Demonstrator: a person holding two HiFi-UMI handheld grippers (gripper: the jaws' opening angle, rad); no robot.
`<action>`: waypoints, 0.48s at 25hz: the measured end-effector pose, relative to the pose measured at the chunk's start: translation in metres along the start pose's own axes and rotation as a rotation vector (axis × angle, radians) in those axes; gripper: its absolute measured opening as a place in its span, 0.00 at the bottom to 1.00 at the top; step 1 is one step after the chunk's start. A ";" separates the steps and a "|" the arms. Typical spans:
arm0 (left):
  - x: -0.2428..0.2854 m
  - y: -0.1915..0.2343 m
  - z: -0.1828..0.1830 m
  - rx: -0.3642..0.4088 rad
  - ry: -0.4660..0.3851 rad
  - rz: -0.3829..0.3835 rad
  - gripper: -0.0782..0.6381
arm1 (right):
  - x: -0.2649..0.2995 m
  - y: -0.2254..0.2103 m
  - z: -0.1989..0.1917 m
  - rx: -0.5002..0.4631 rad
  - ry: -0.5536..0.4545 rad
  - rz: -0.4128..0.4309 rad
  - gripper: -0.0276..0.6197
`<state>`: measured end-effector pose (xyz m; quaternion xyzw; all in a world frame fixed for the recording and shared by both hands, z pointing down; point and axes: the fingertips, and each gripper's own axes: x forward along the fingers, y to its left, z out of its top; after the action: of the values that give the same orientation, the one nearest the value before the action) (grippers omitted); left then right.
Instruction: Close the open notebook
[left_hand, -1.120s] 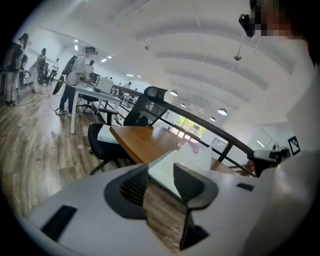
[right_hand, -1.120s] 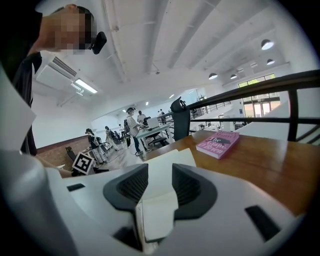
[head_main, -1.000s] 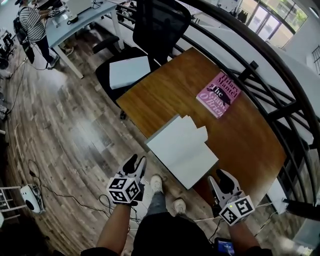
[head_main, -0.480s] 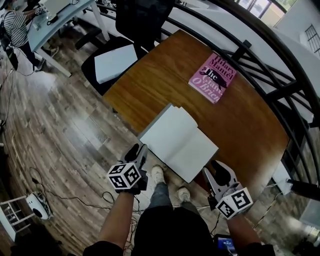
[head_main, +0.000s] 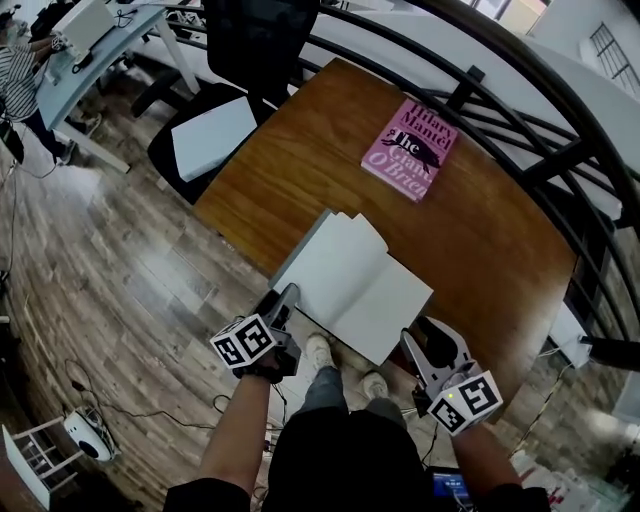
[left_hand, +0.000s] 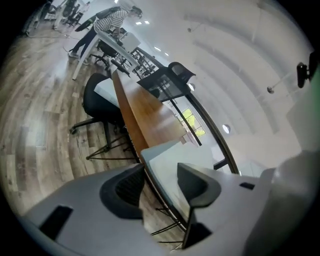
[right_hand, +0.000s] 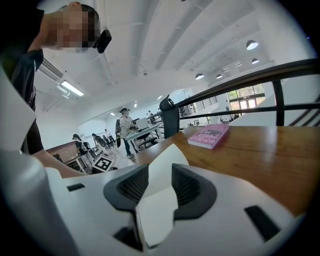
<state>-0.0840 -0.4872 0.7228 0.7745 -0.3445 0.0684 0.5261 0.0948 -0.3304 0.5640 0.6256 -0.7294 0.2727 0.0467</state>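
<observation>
The open notebook (head_main: 352, 283) lies with white pages up at the near edge of the brown wooden table (head_main: 300, 150). My left gripper (head_main: 284, 302) is at its near left corner. In the left gripper view that gripper (left_hand: 160, 176) has just been opening its jaws; the table's edge and the notebook's corner (left_hand: 172, 156) lie in the gap, untouched. My right gripper (head_main: 420, 336) is at the near right corner. In the right gripper view it (right_hand: 160, 182) has its pads apart, with a white page (right_hand: 167, 161) showing between them.
A pink book (head_main: 410, 150) lies at the table's far side, by a black railing (head_main: 520, 100). A black office chair (head_main: 215, 135) with a white pad on its seat stands left of the table. My shoes (head_main: 320, 352) show below on the wood floor.
The left gripper has dropped and closed in on the notebook's near left corner. The pages that stood raised at the far side now lie flat. The right gripper has barely shifted.
</observation>
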 end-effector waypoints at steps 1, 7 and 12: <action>0.000 -0.002 0.001 0.013 0.004 -0.001 0.39 | -0.003 -0.001 0.000 0.003 -0.002 -0.008 0.26; -0.010 -0.022 0.013 0.127 -0.024 -0.016 0.18 | -0.016 -0.005 -0.002 0.016 -0.008 -0.039 0.26; -0.021 -0.052 0.017 0.229 -0.052 -0.065 0.17 | -0.021 -0.002 -0.003 0.026 -0.020 -0.022 0.26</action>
<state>-0.0732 -0.4812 0.6655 0.8419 -0.3227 0.0700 0.4268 0.1003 -0.3102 0.5589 0.6368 -0.7194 0.2753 0.0341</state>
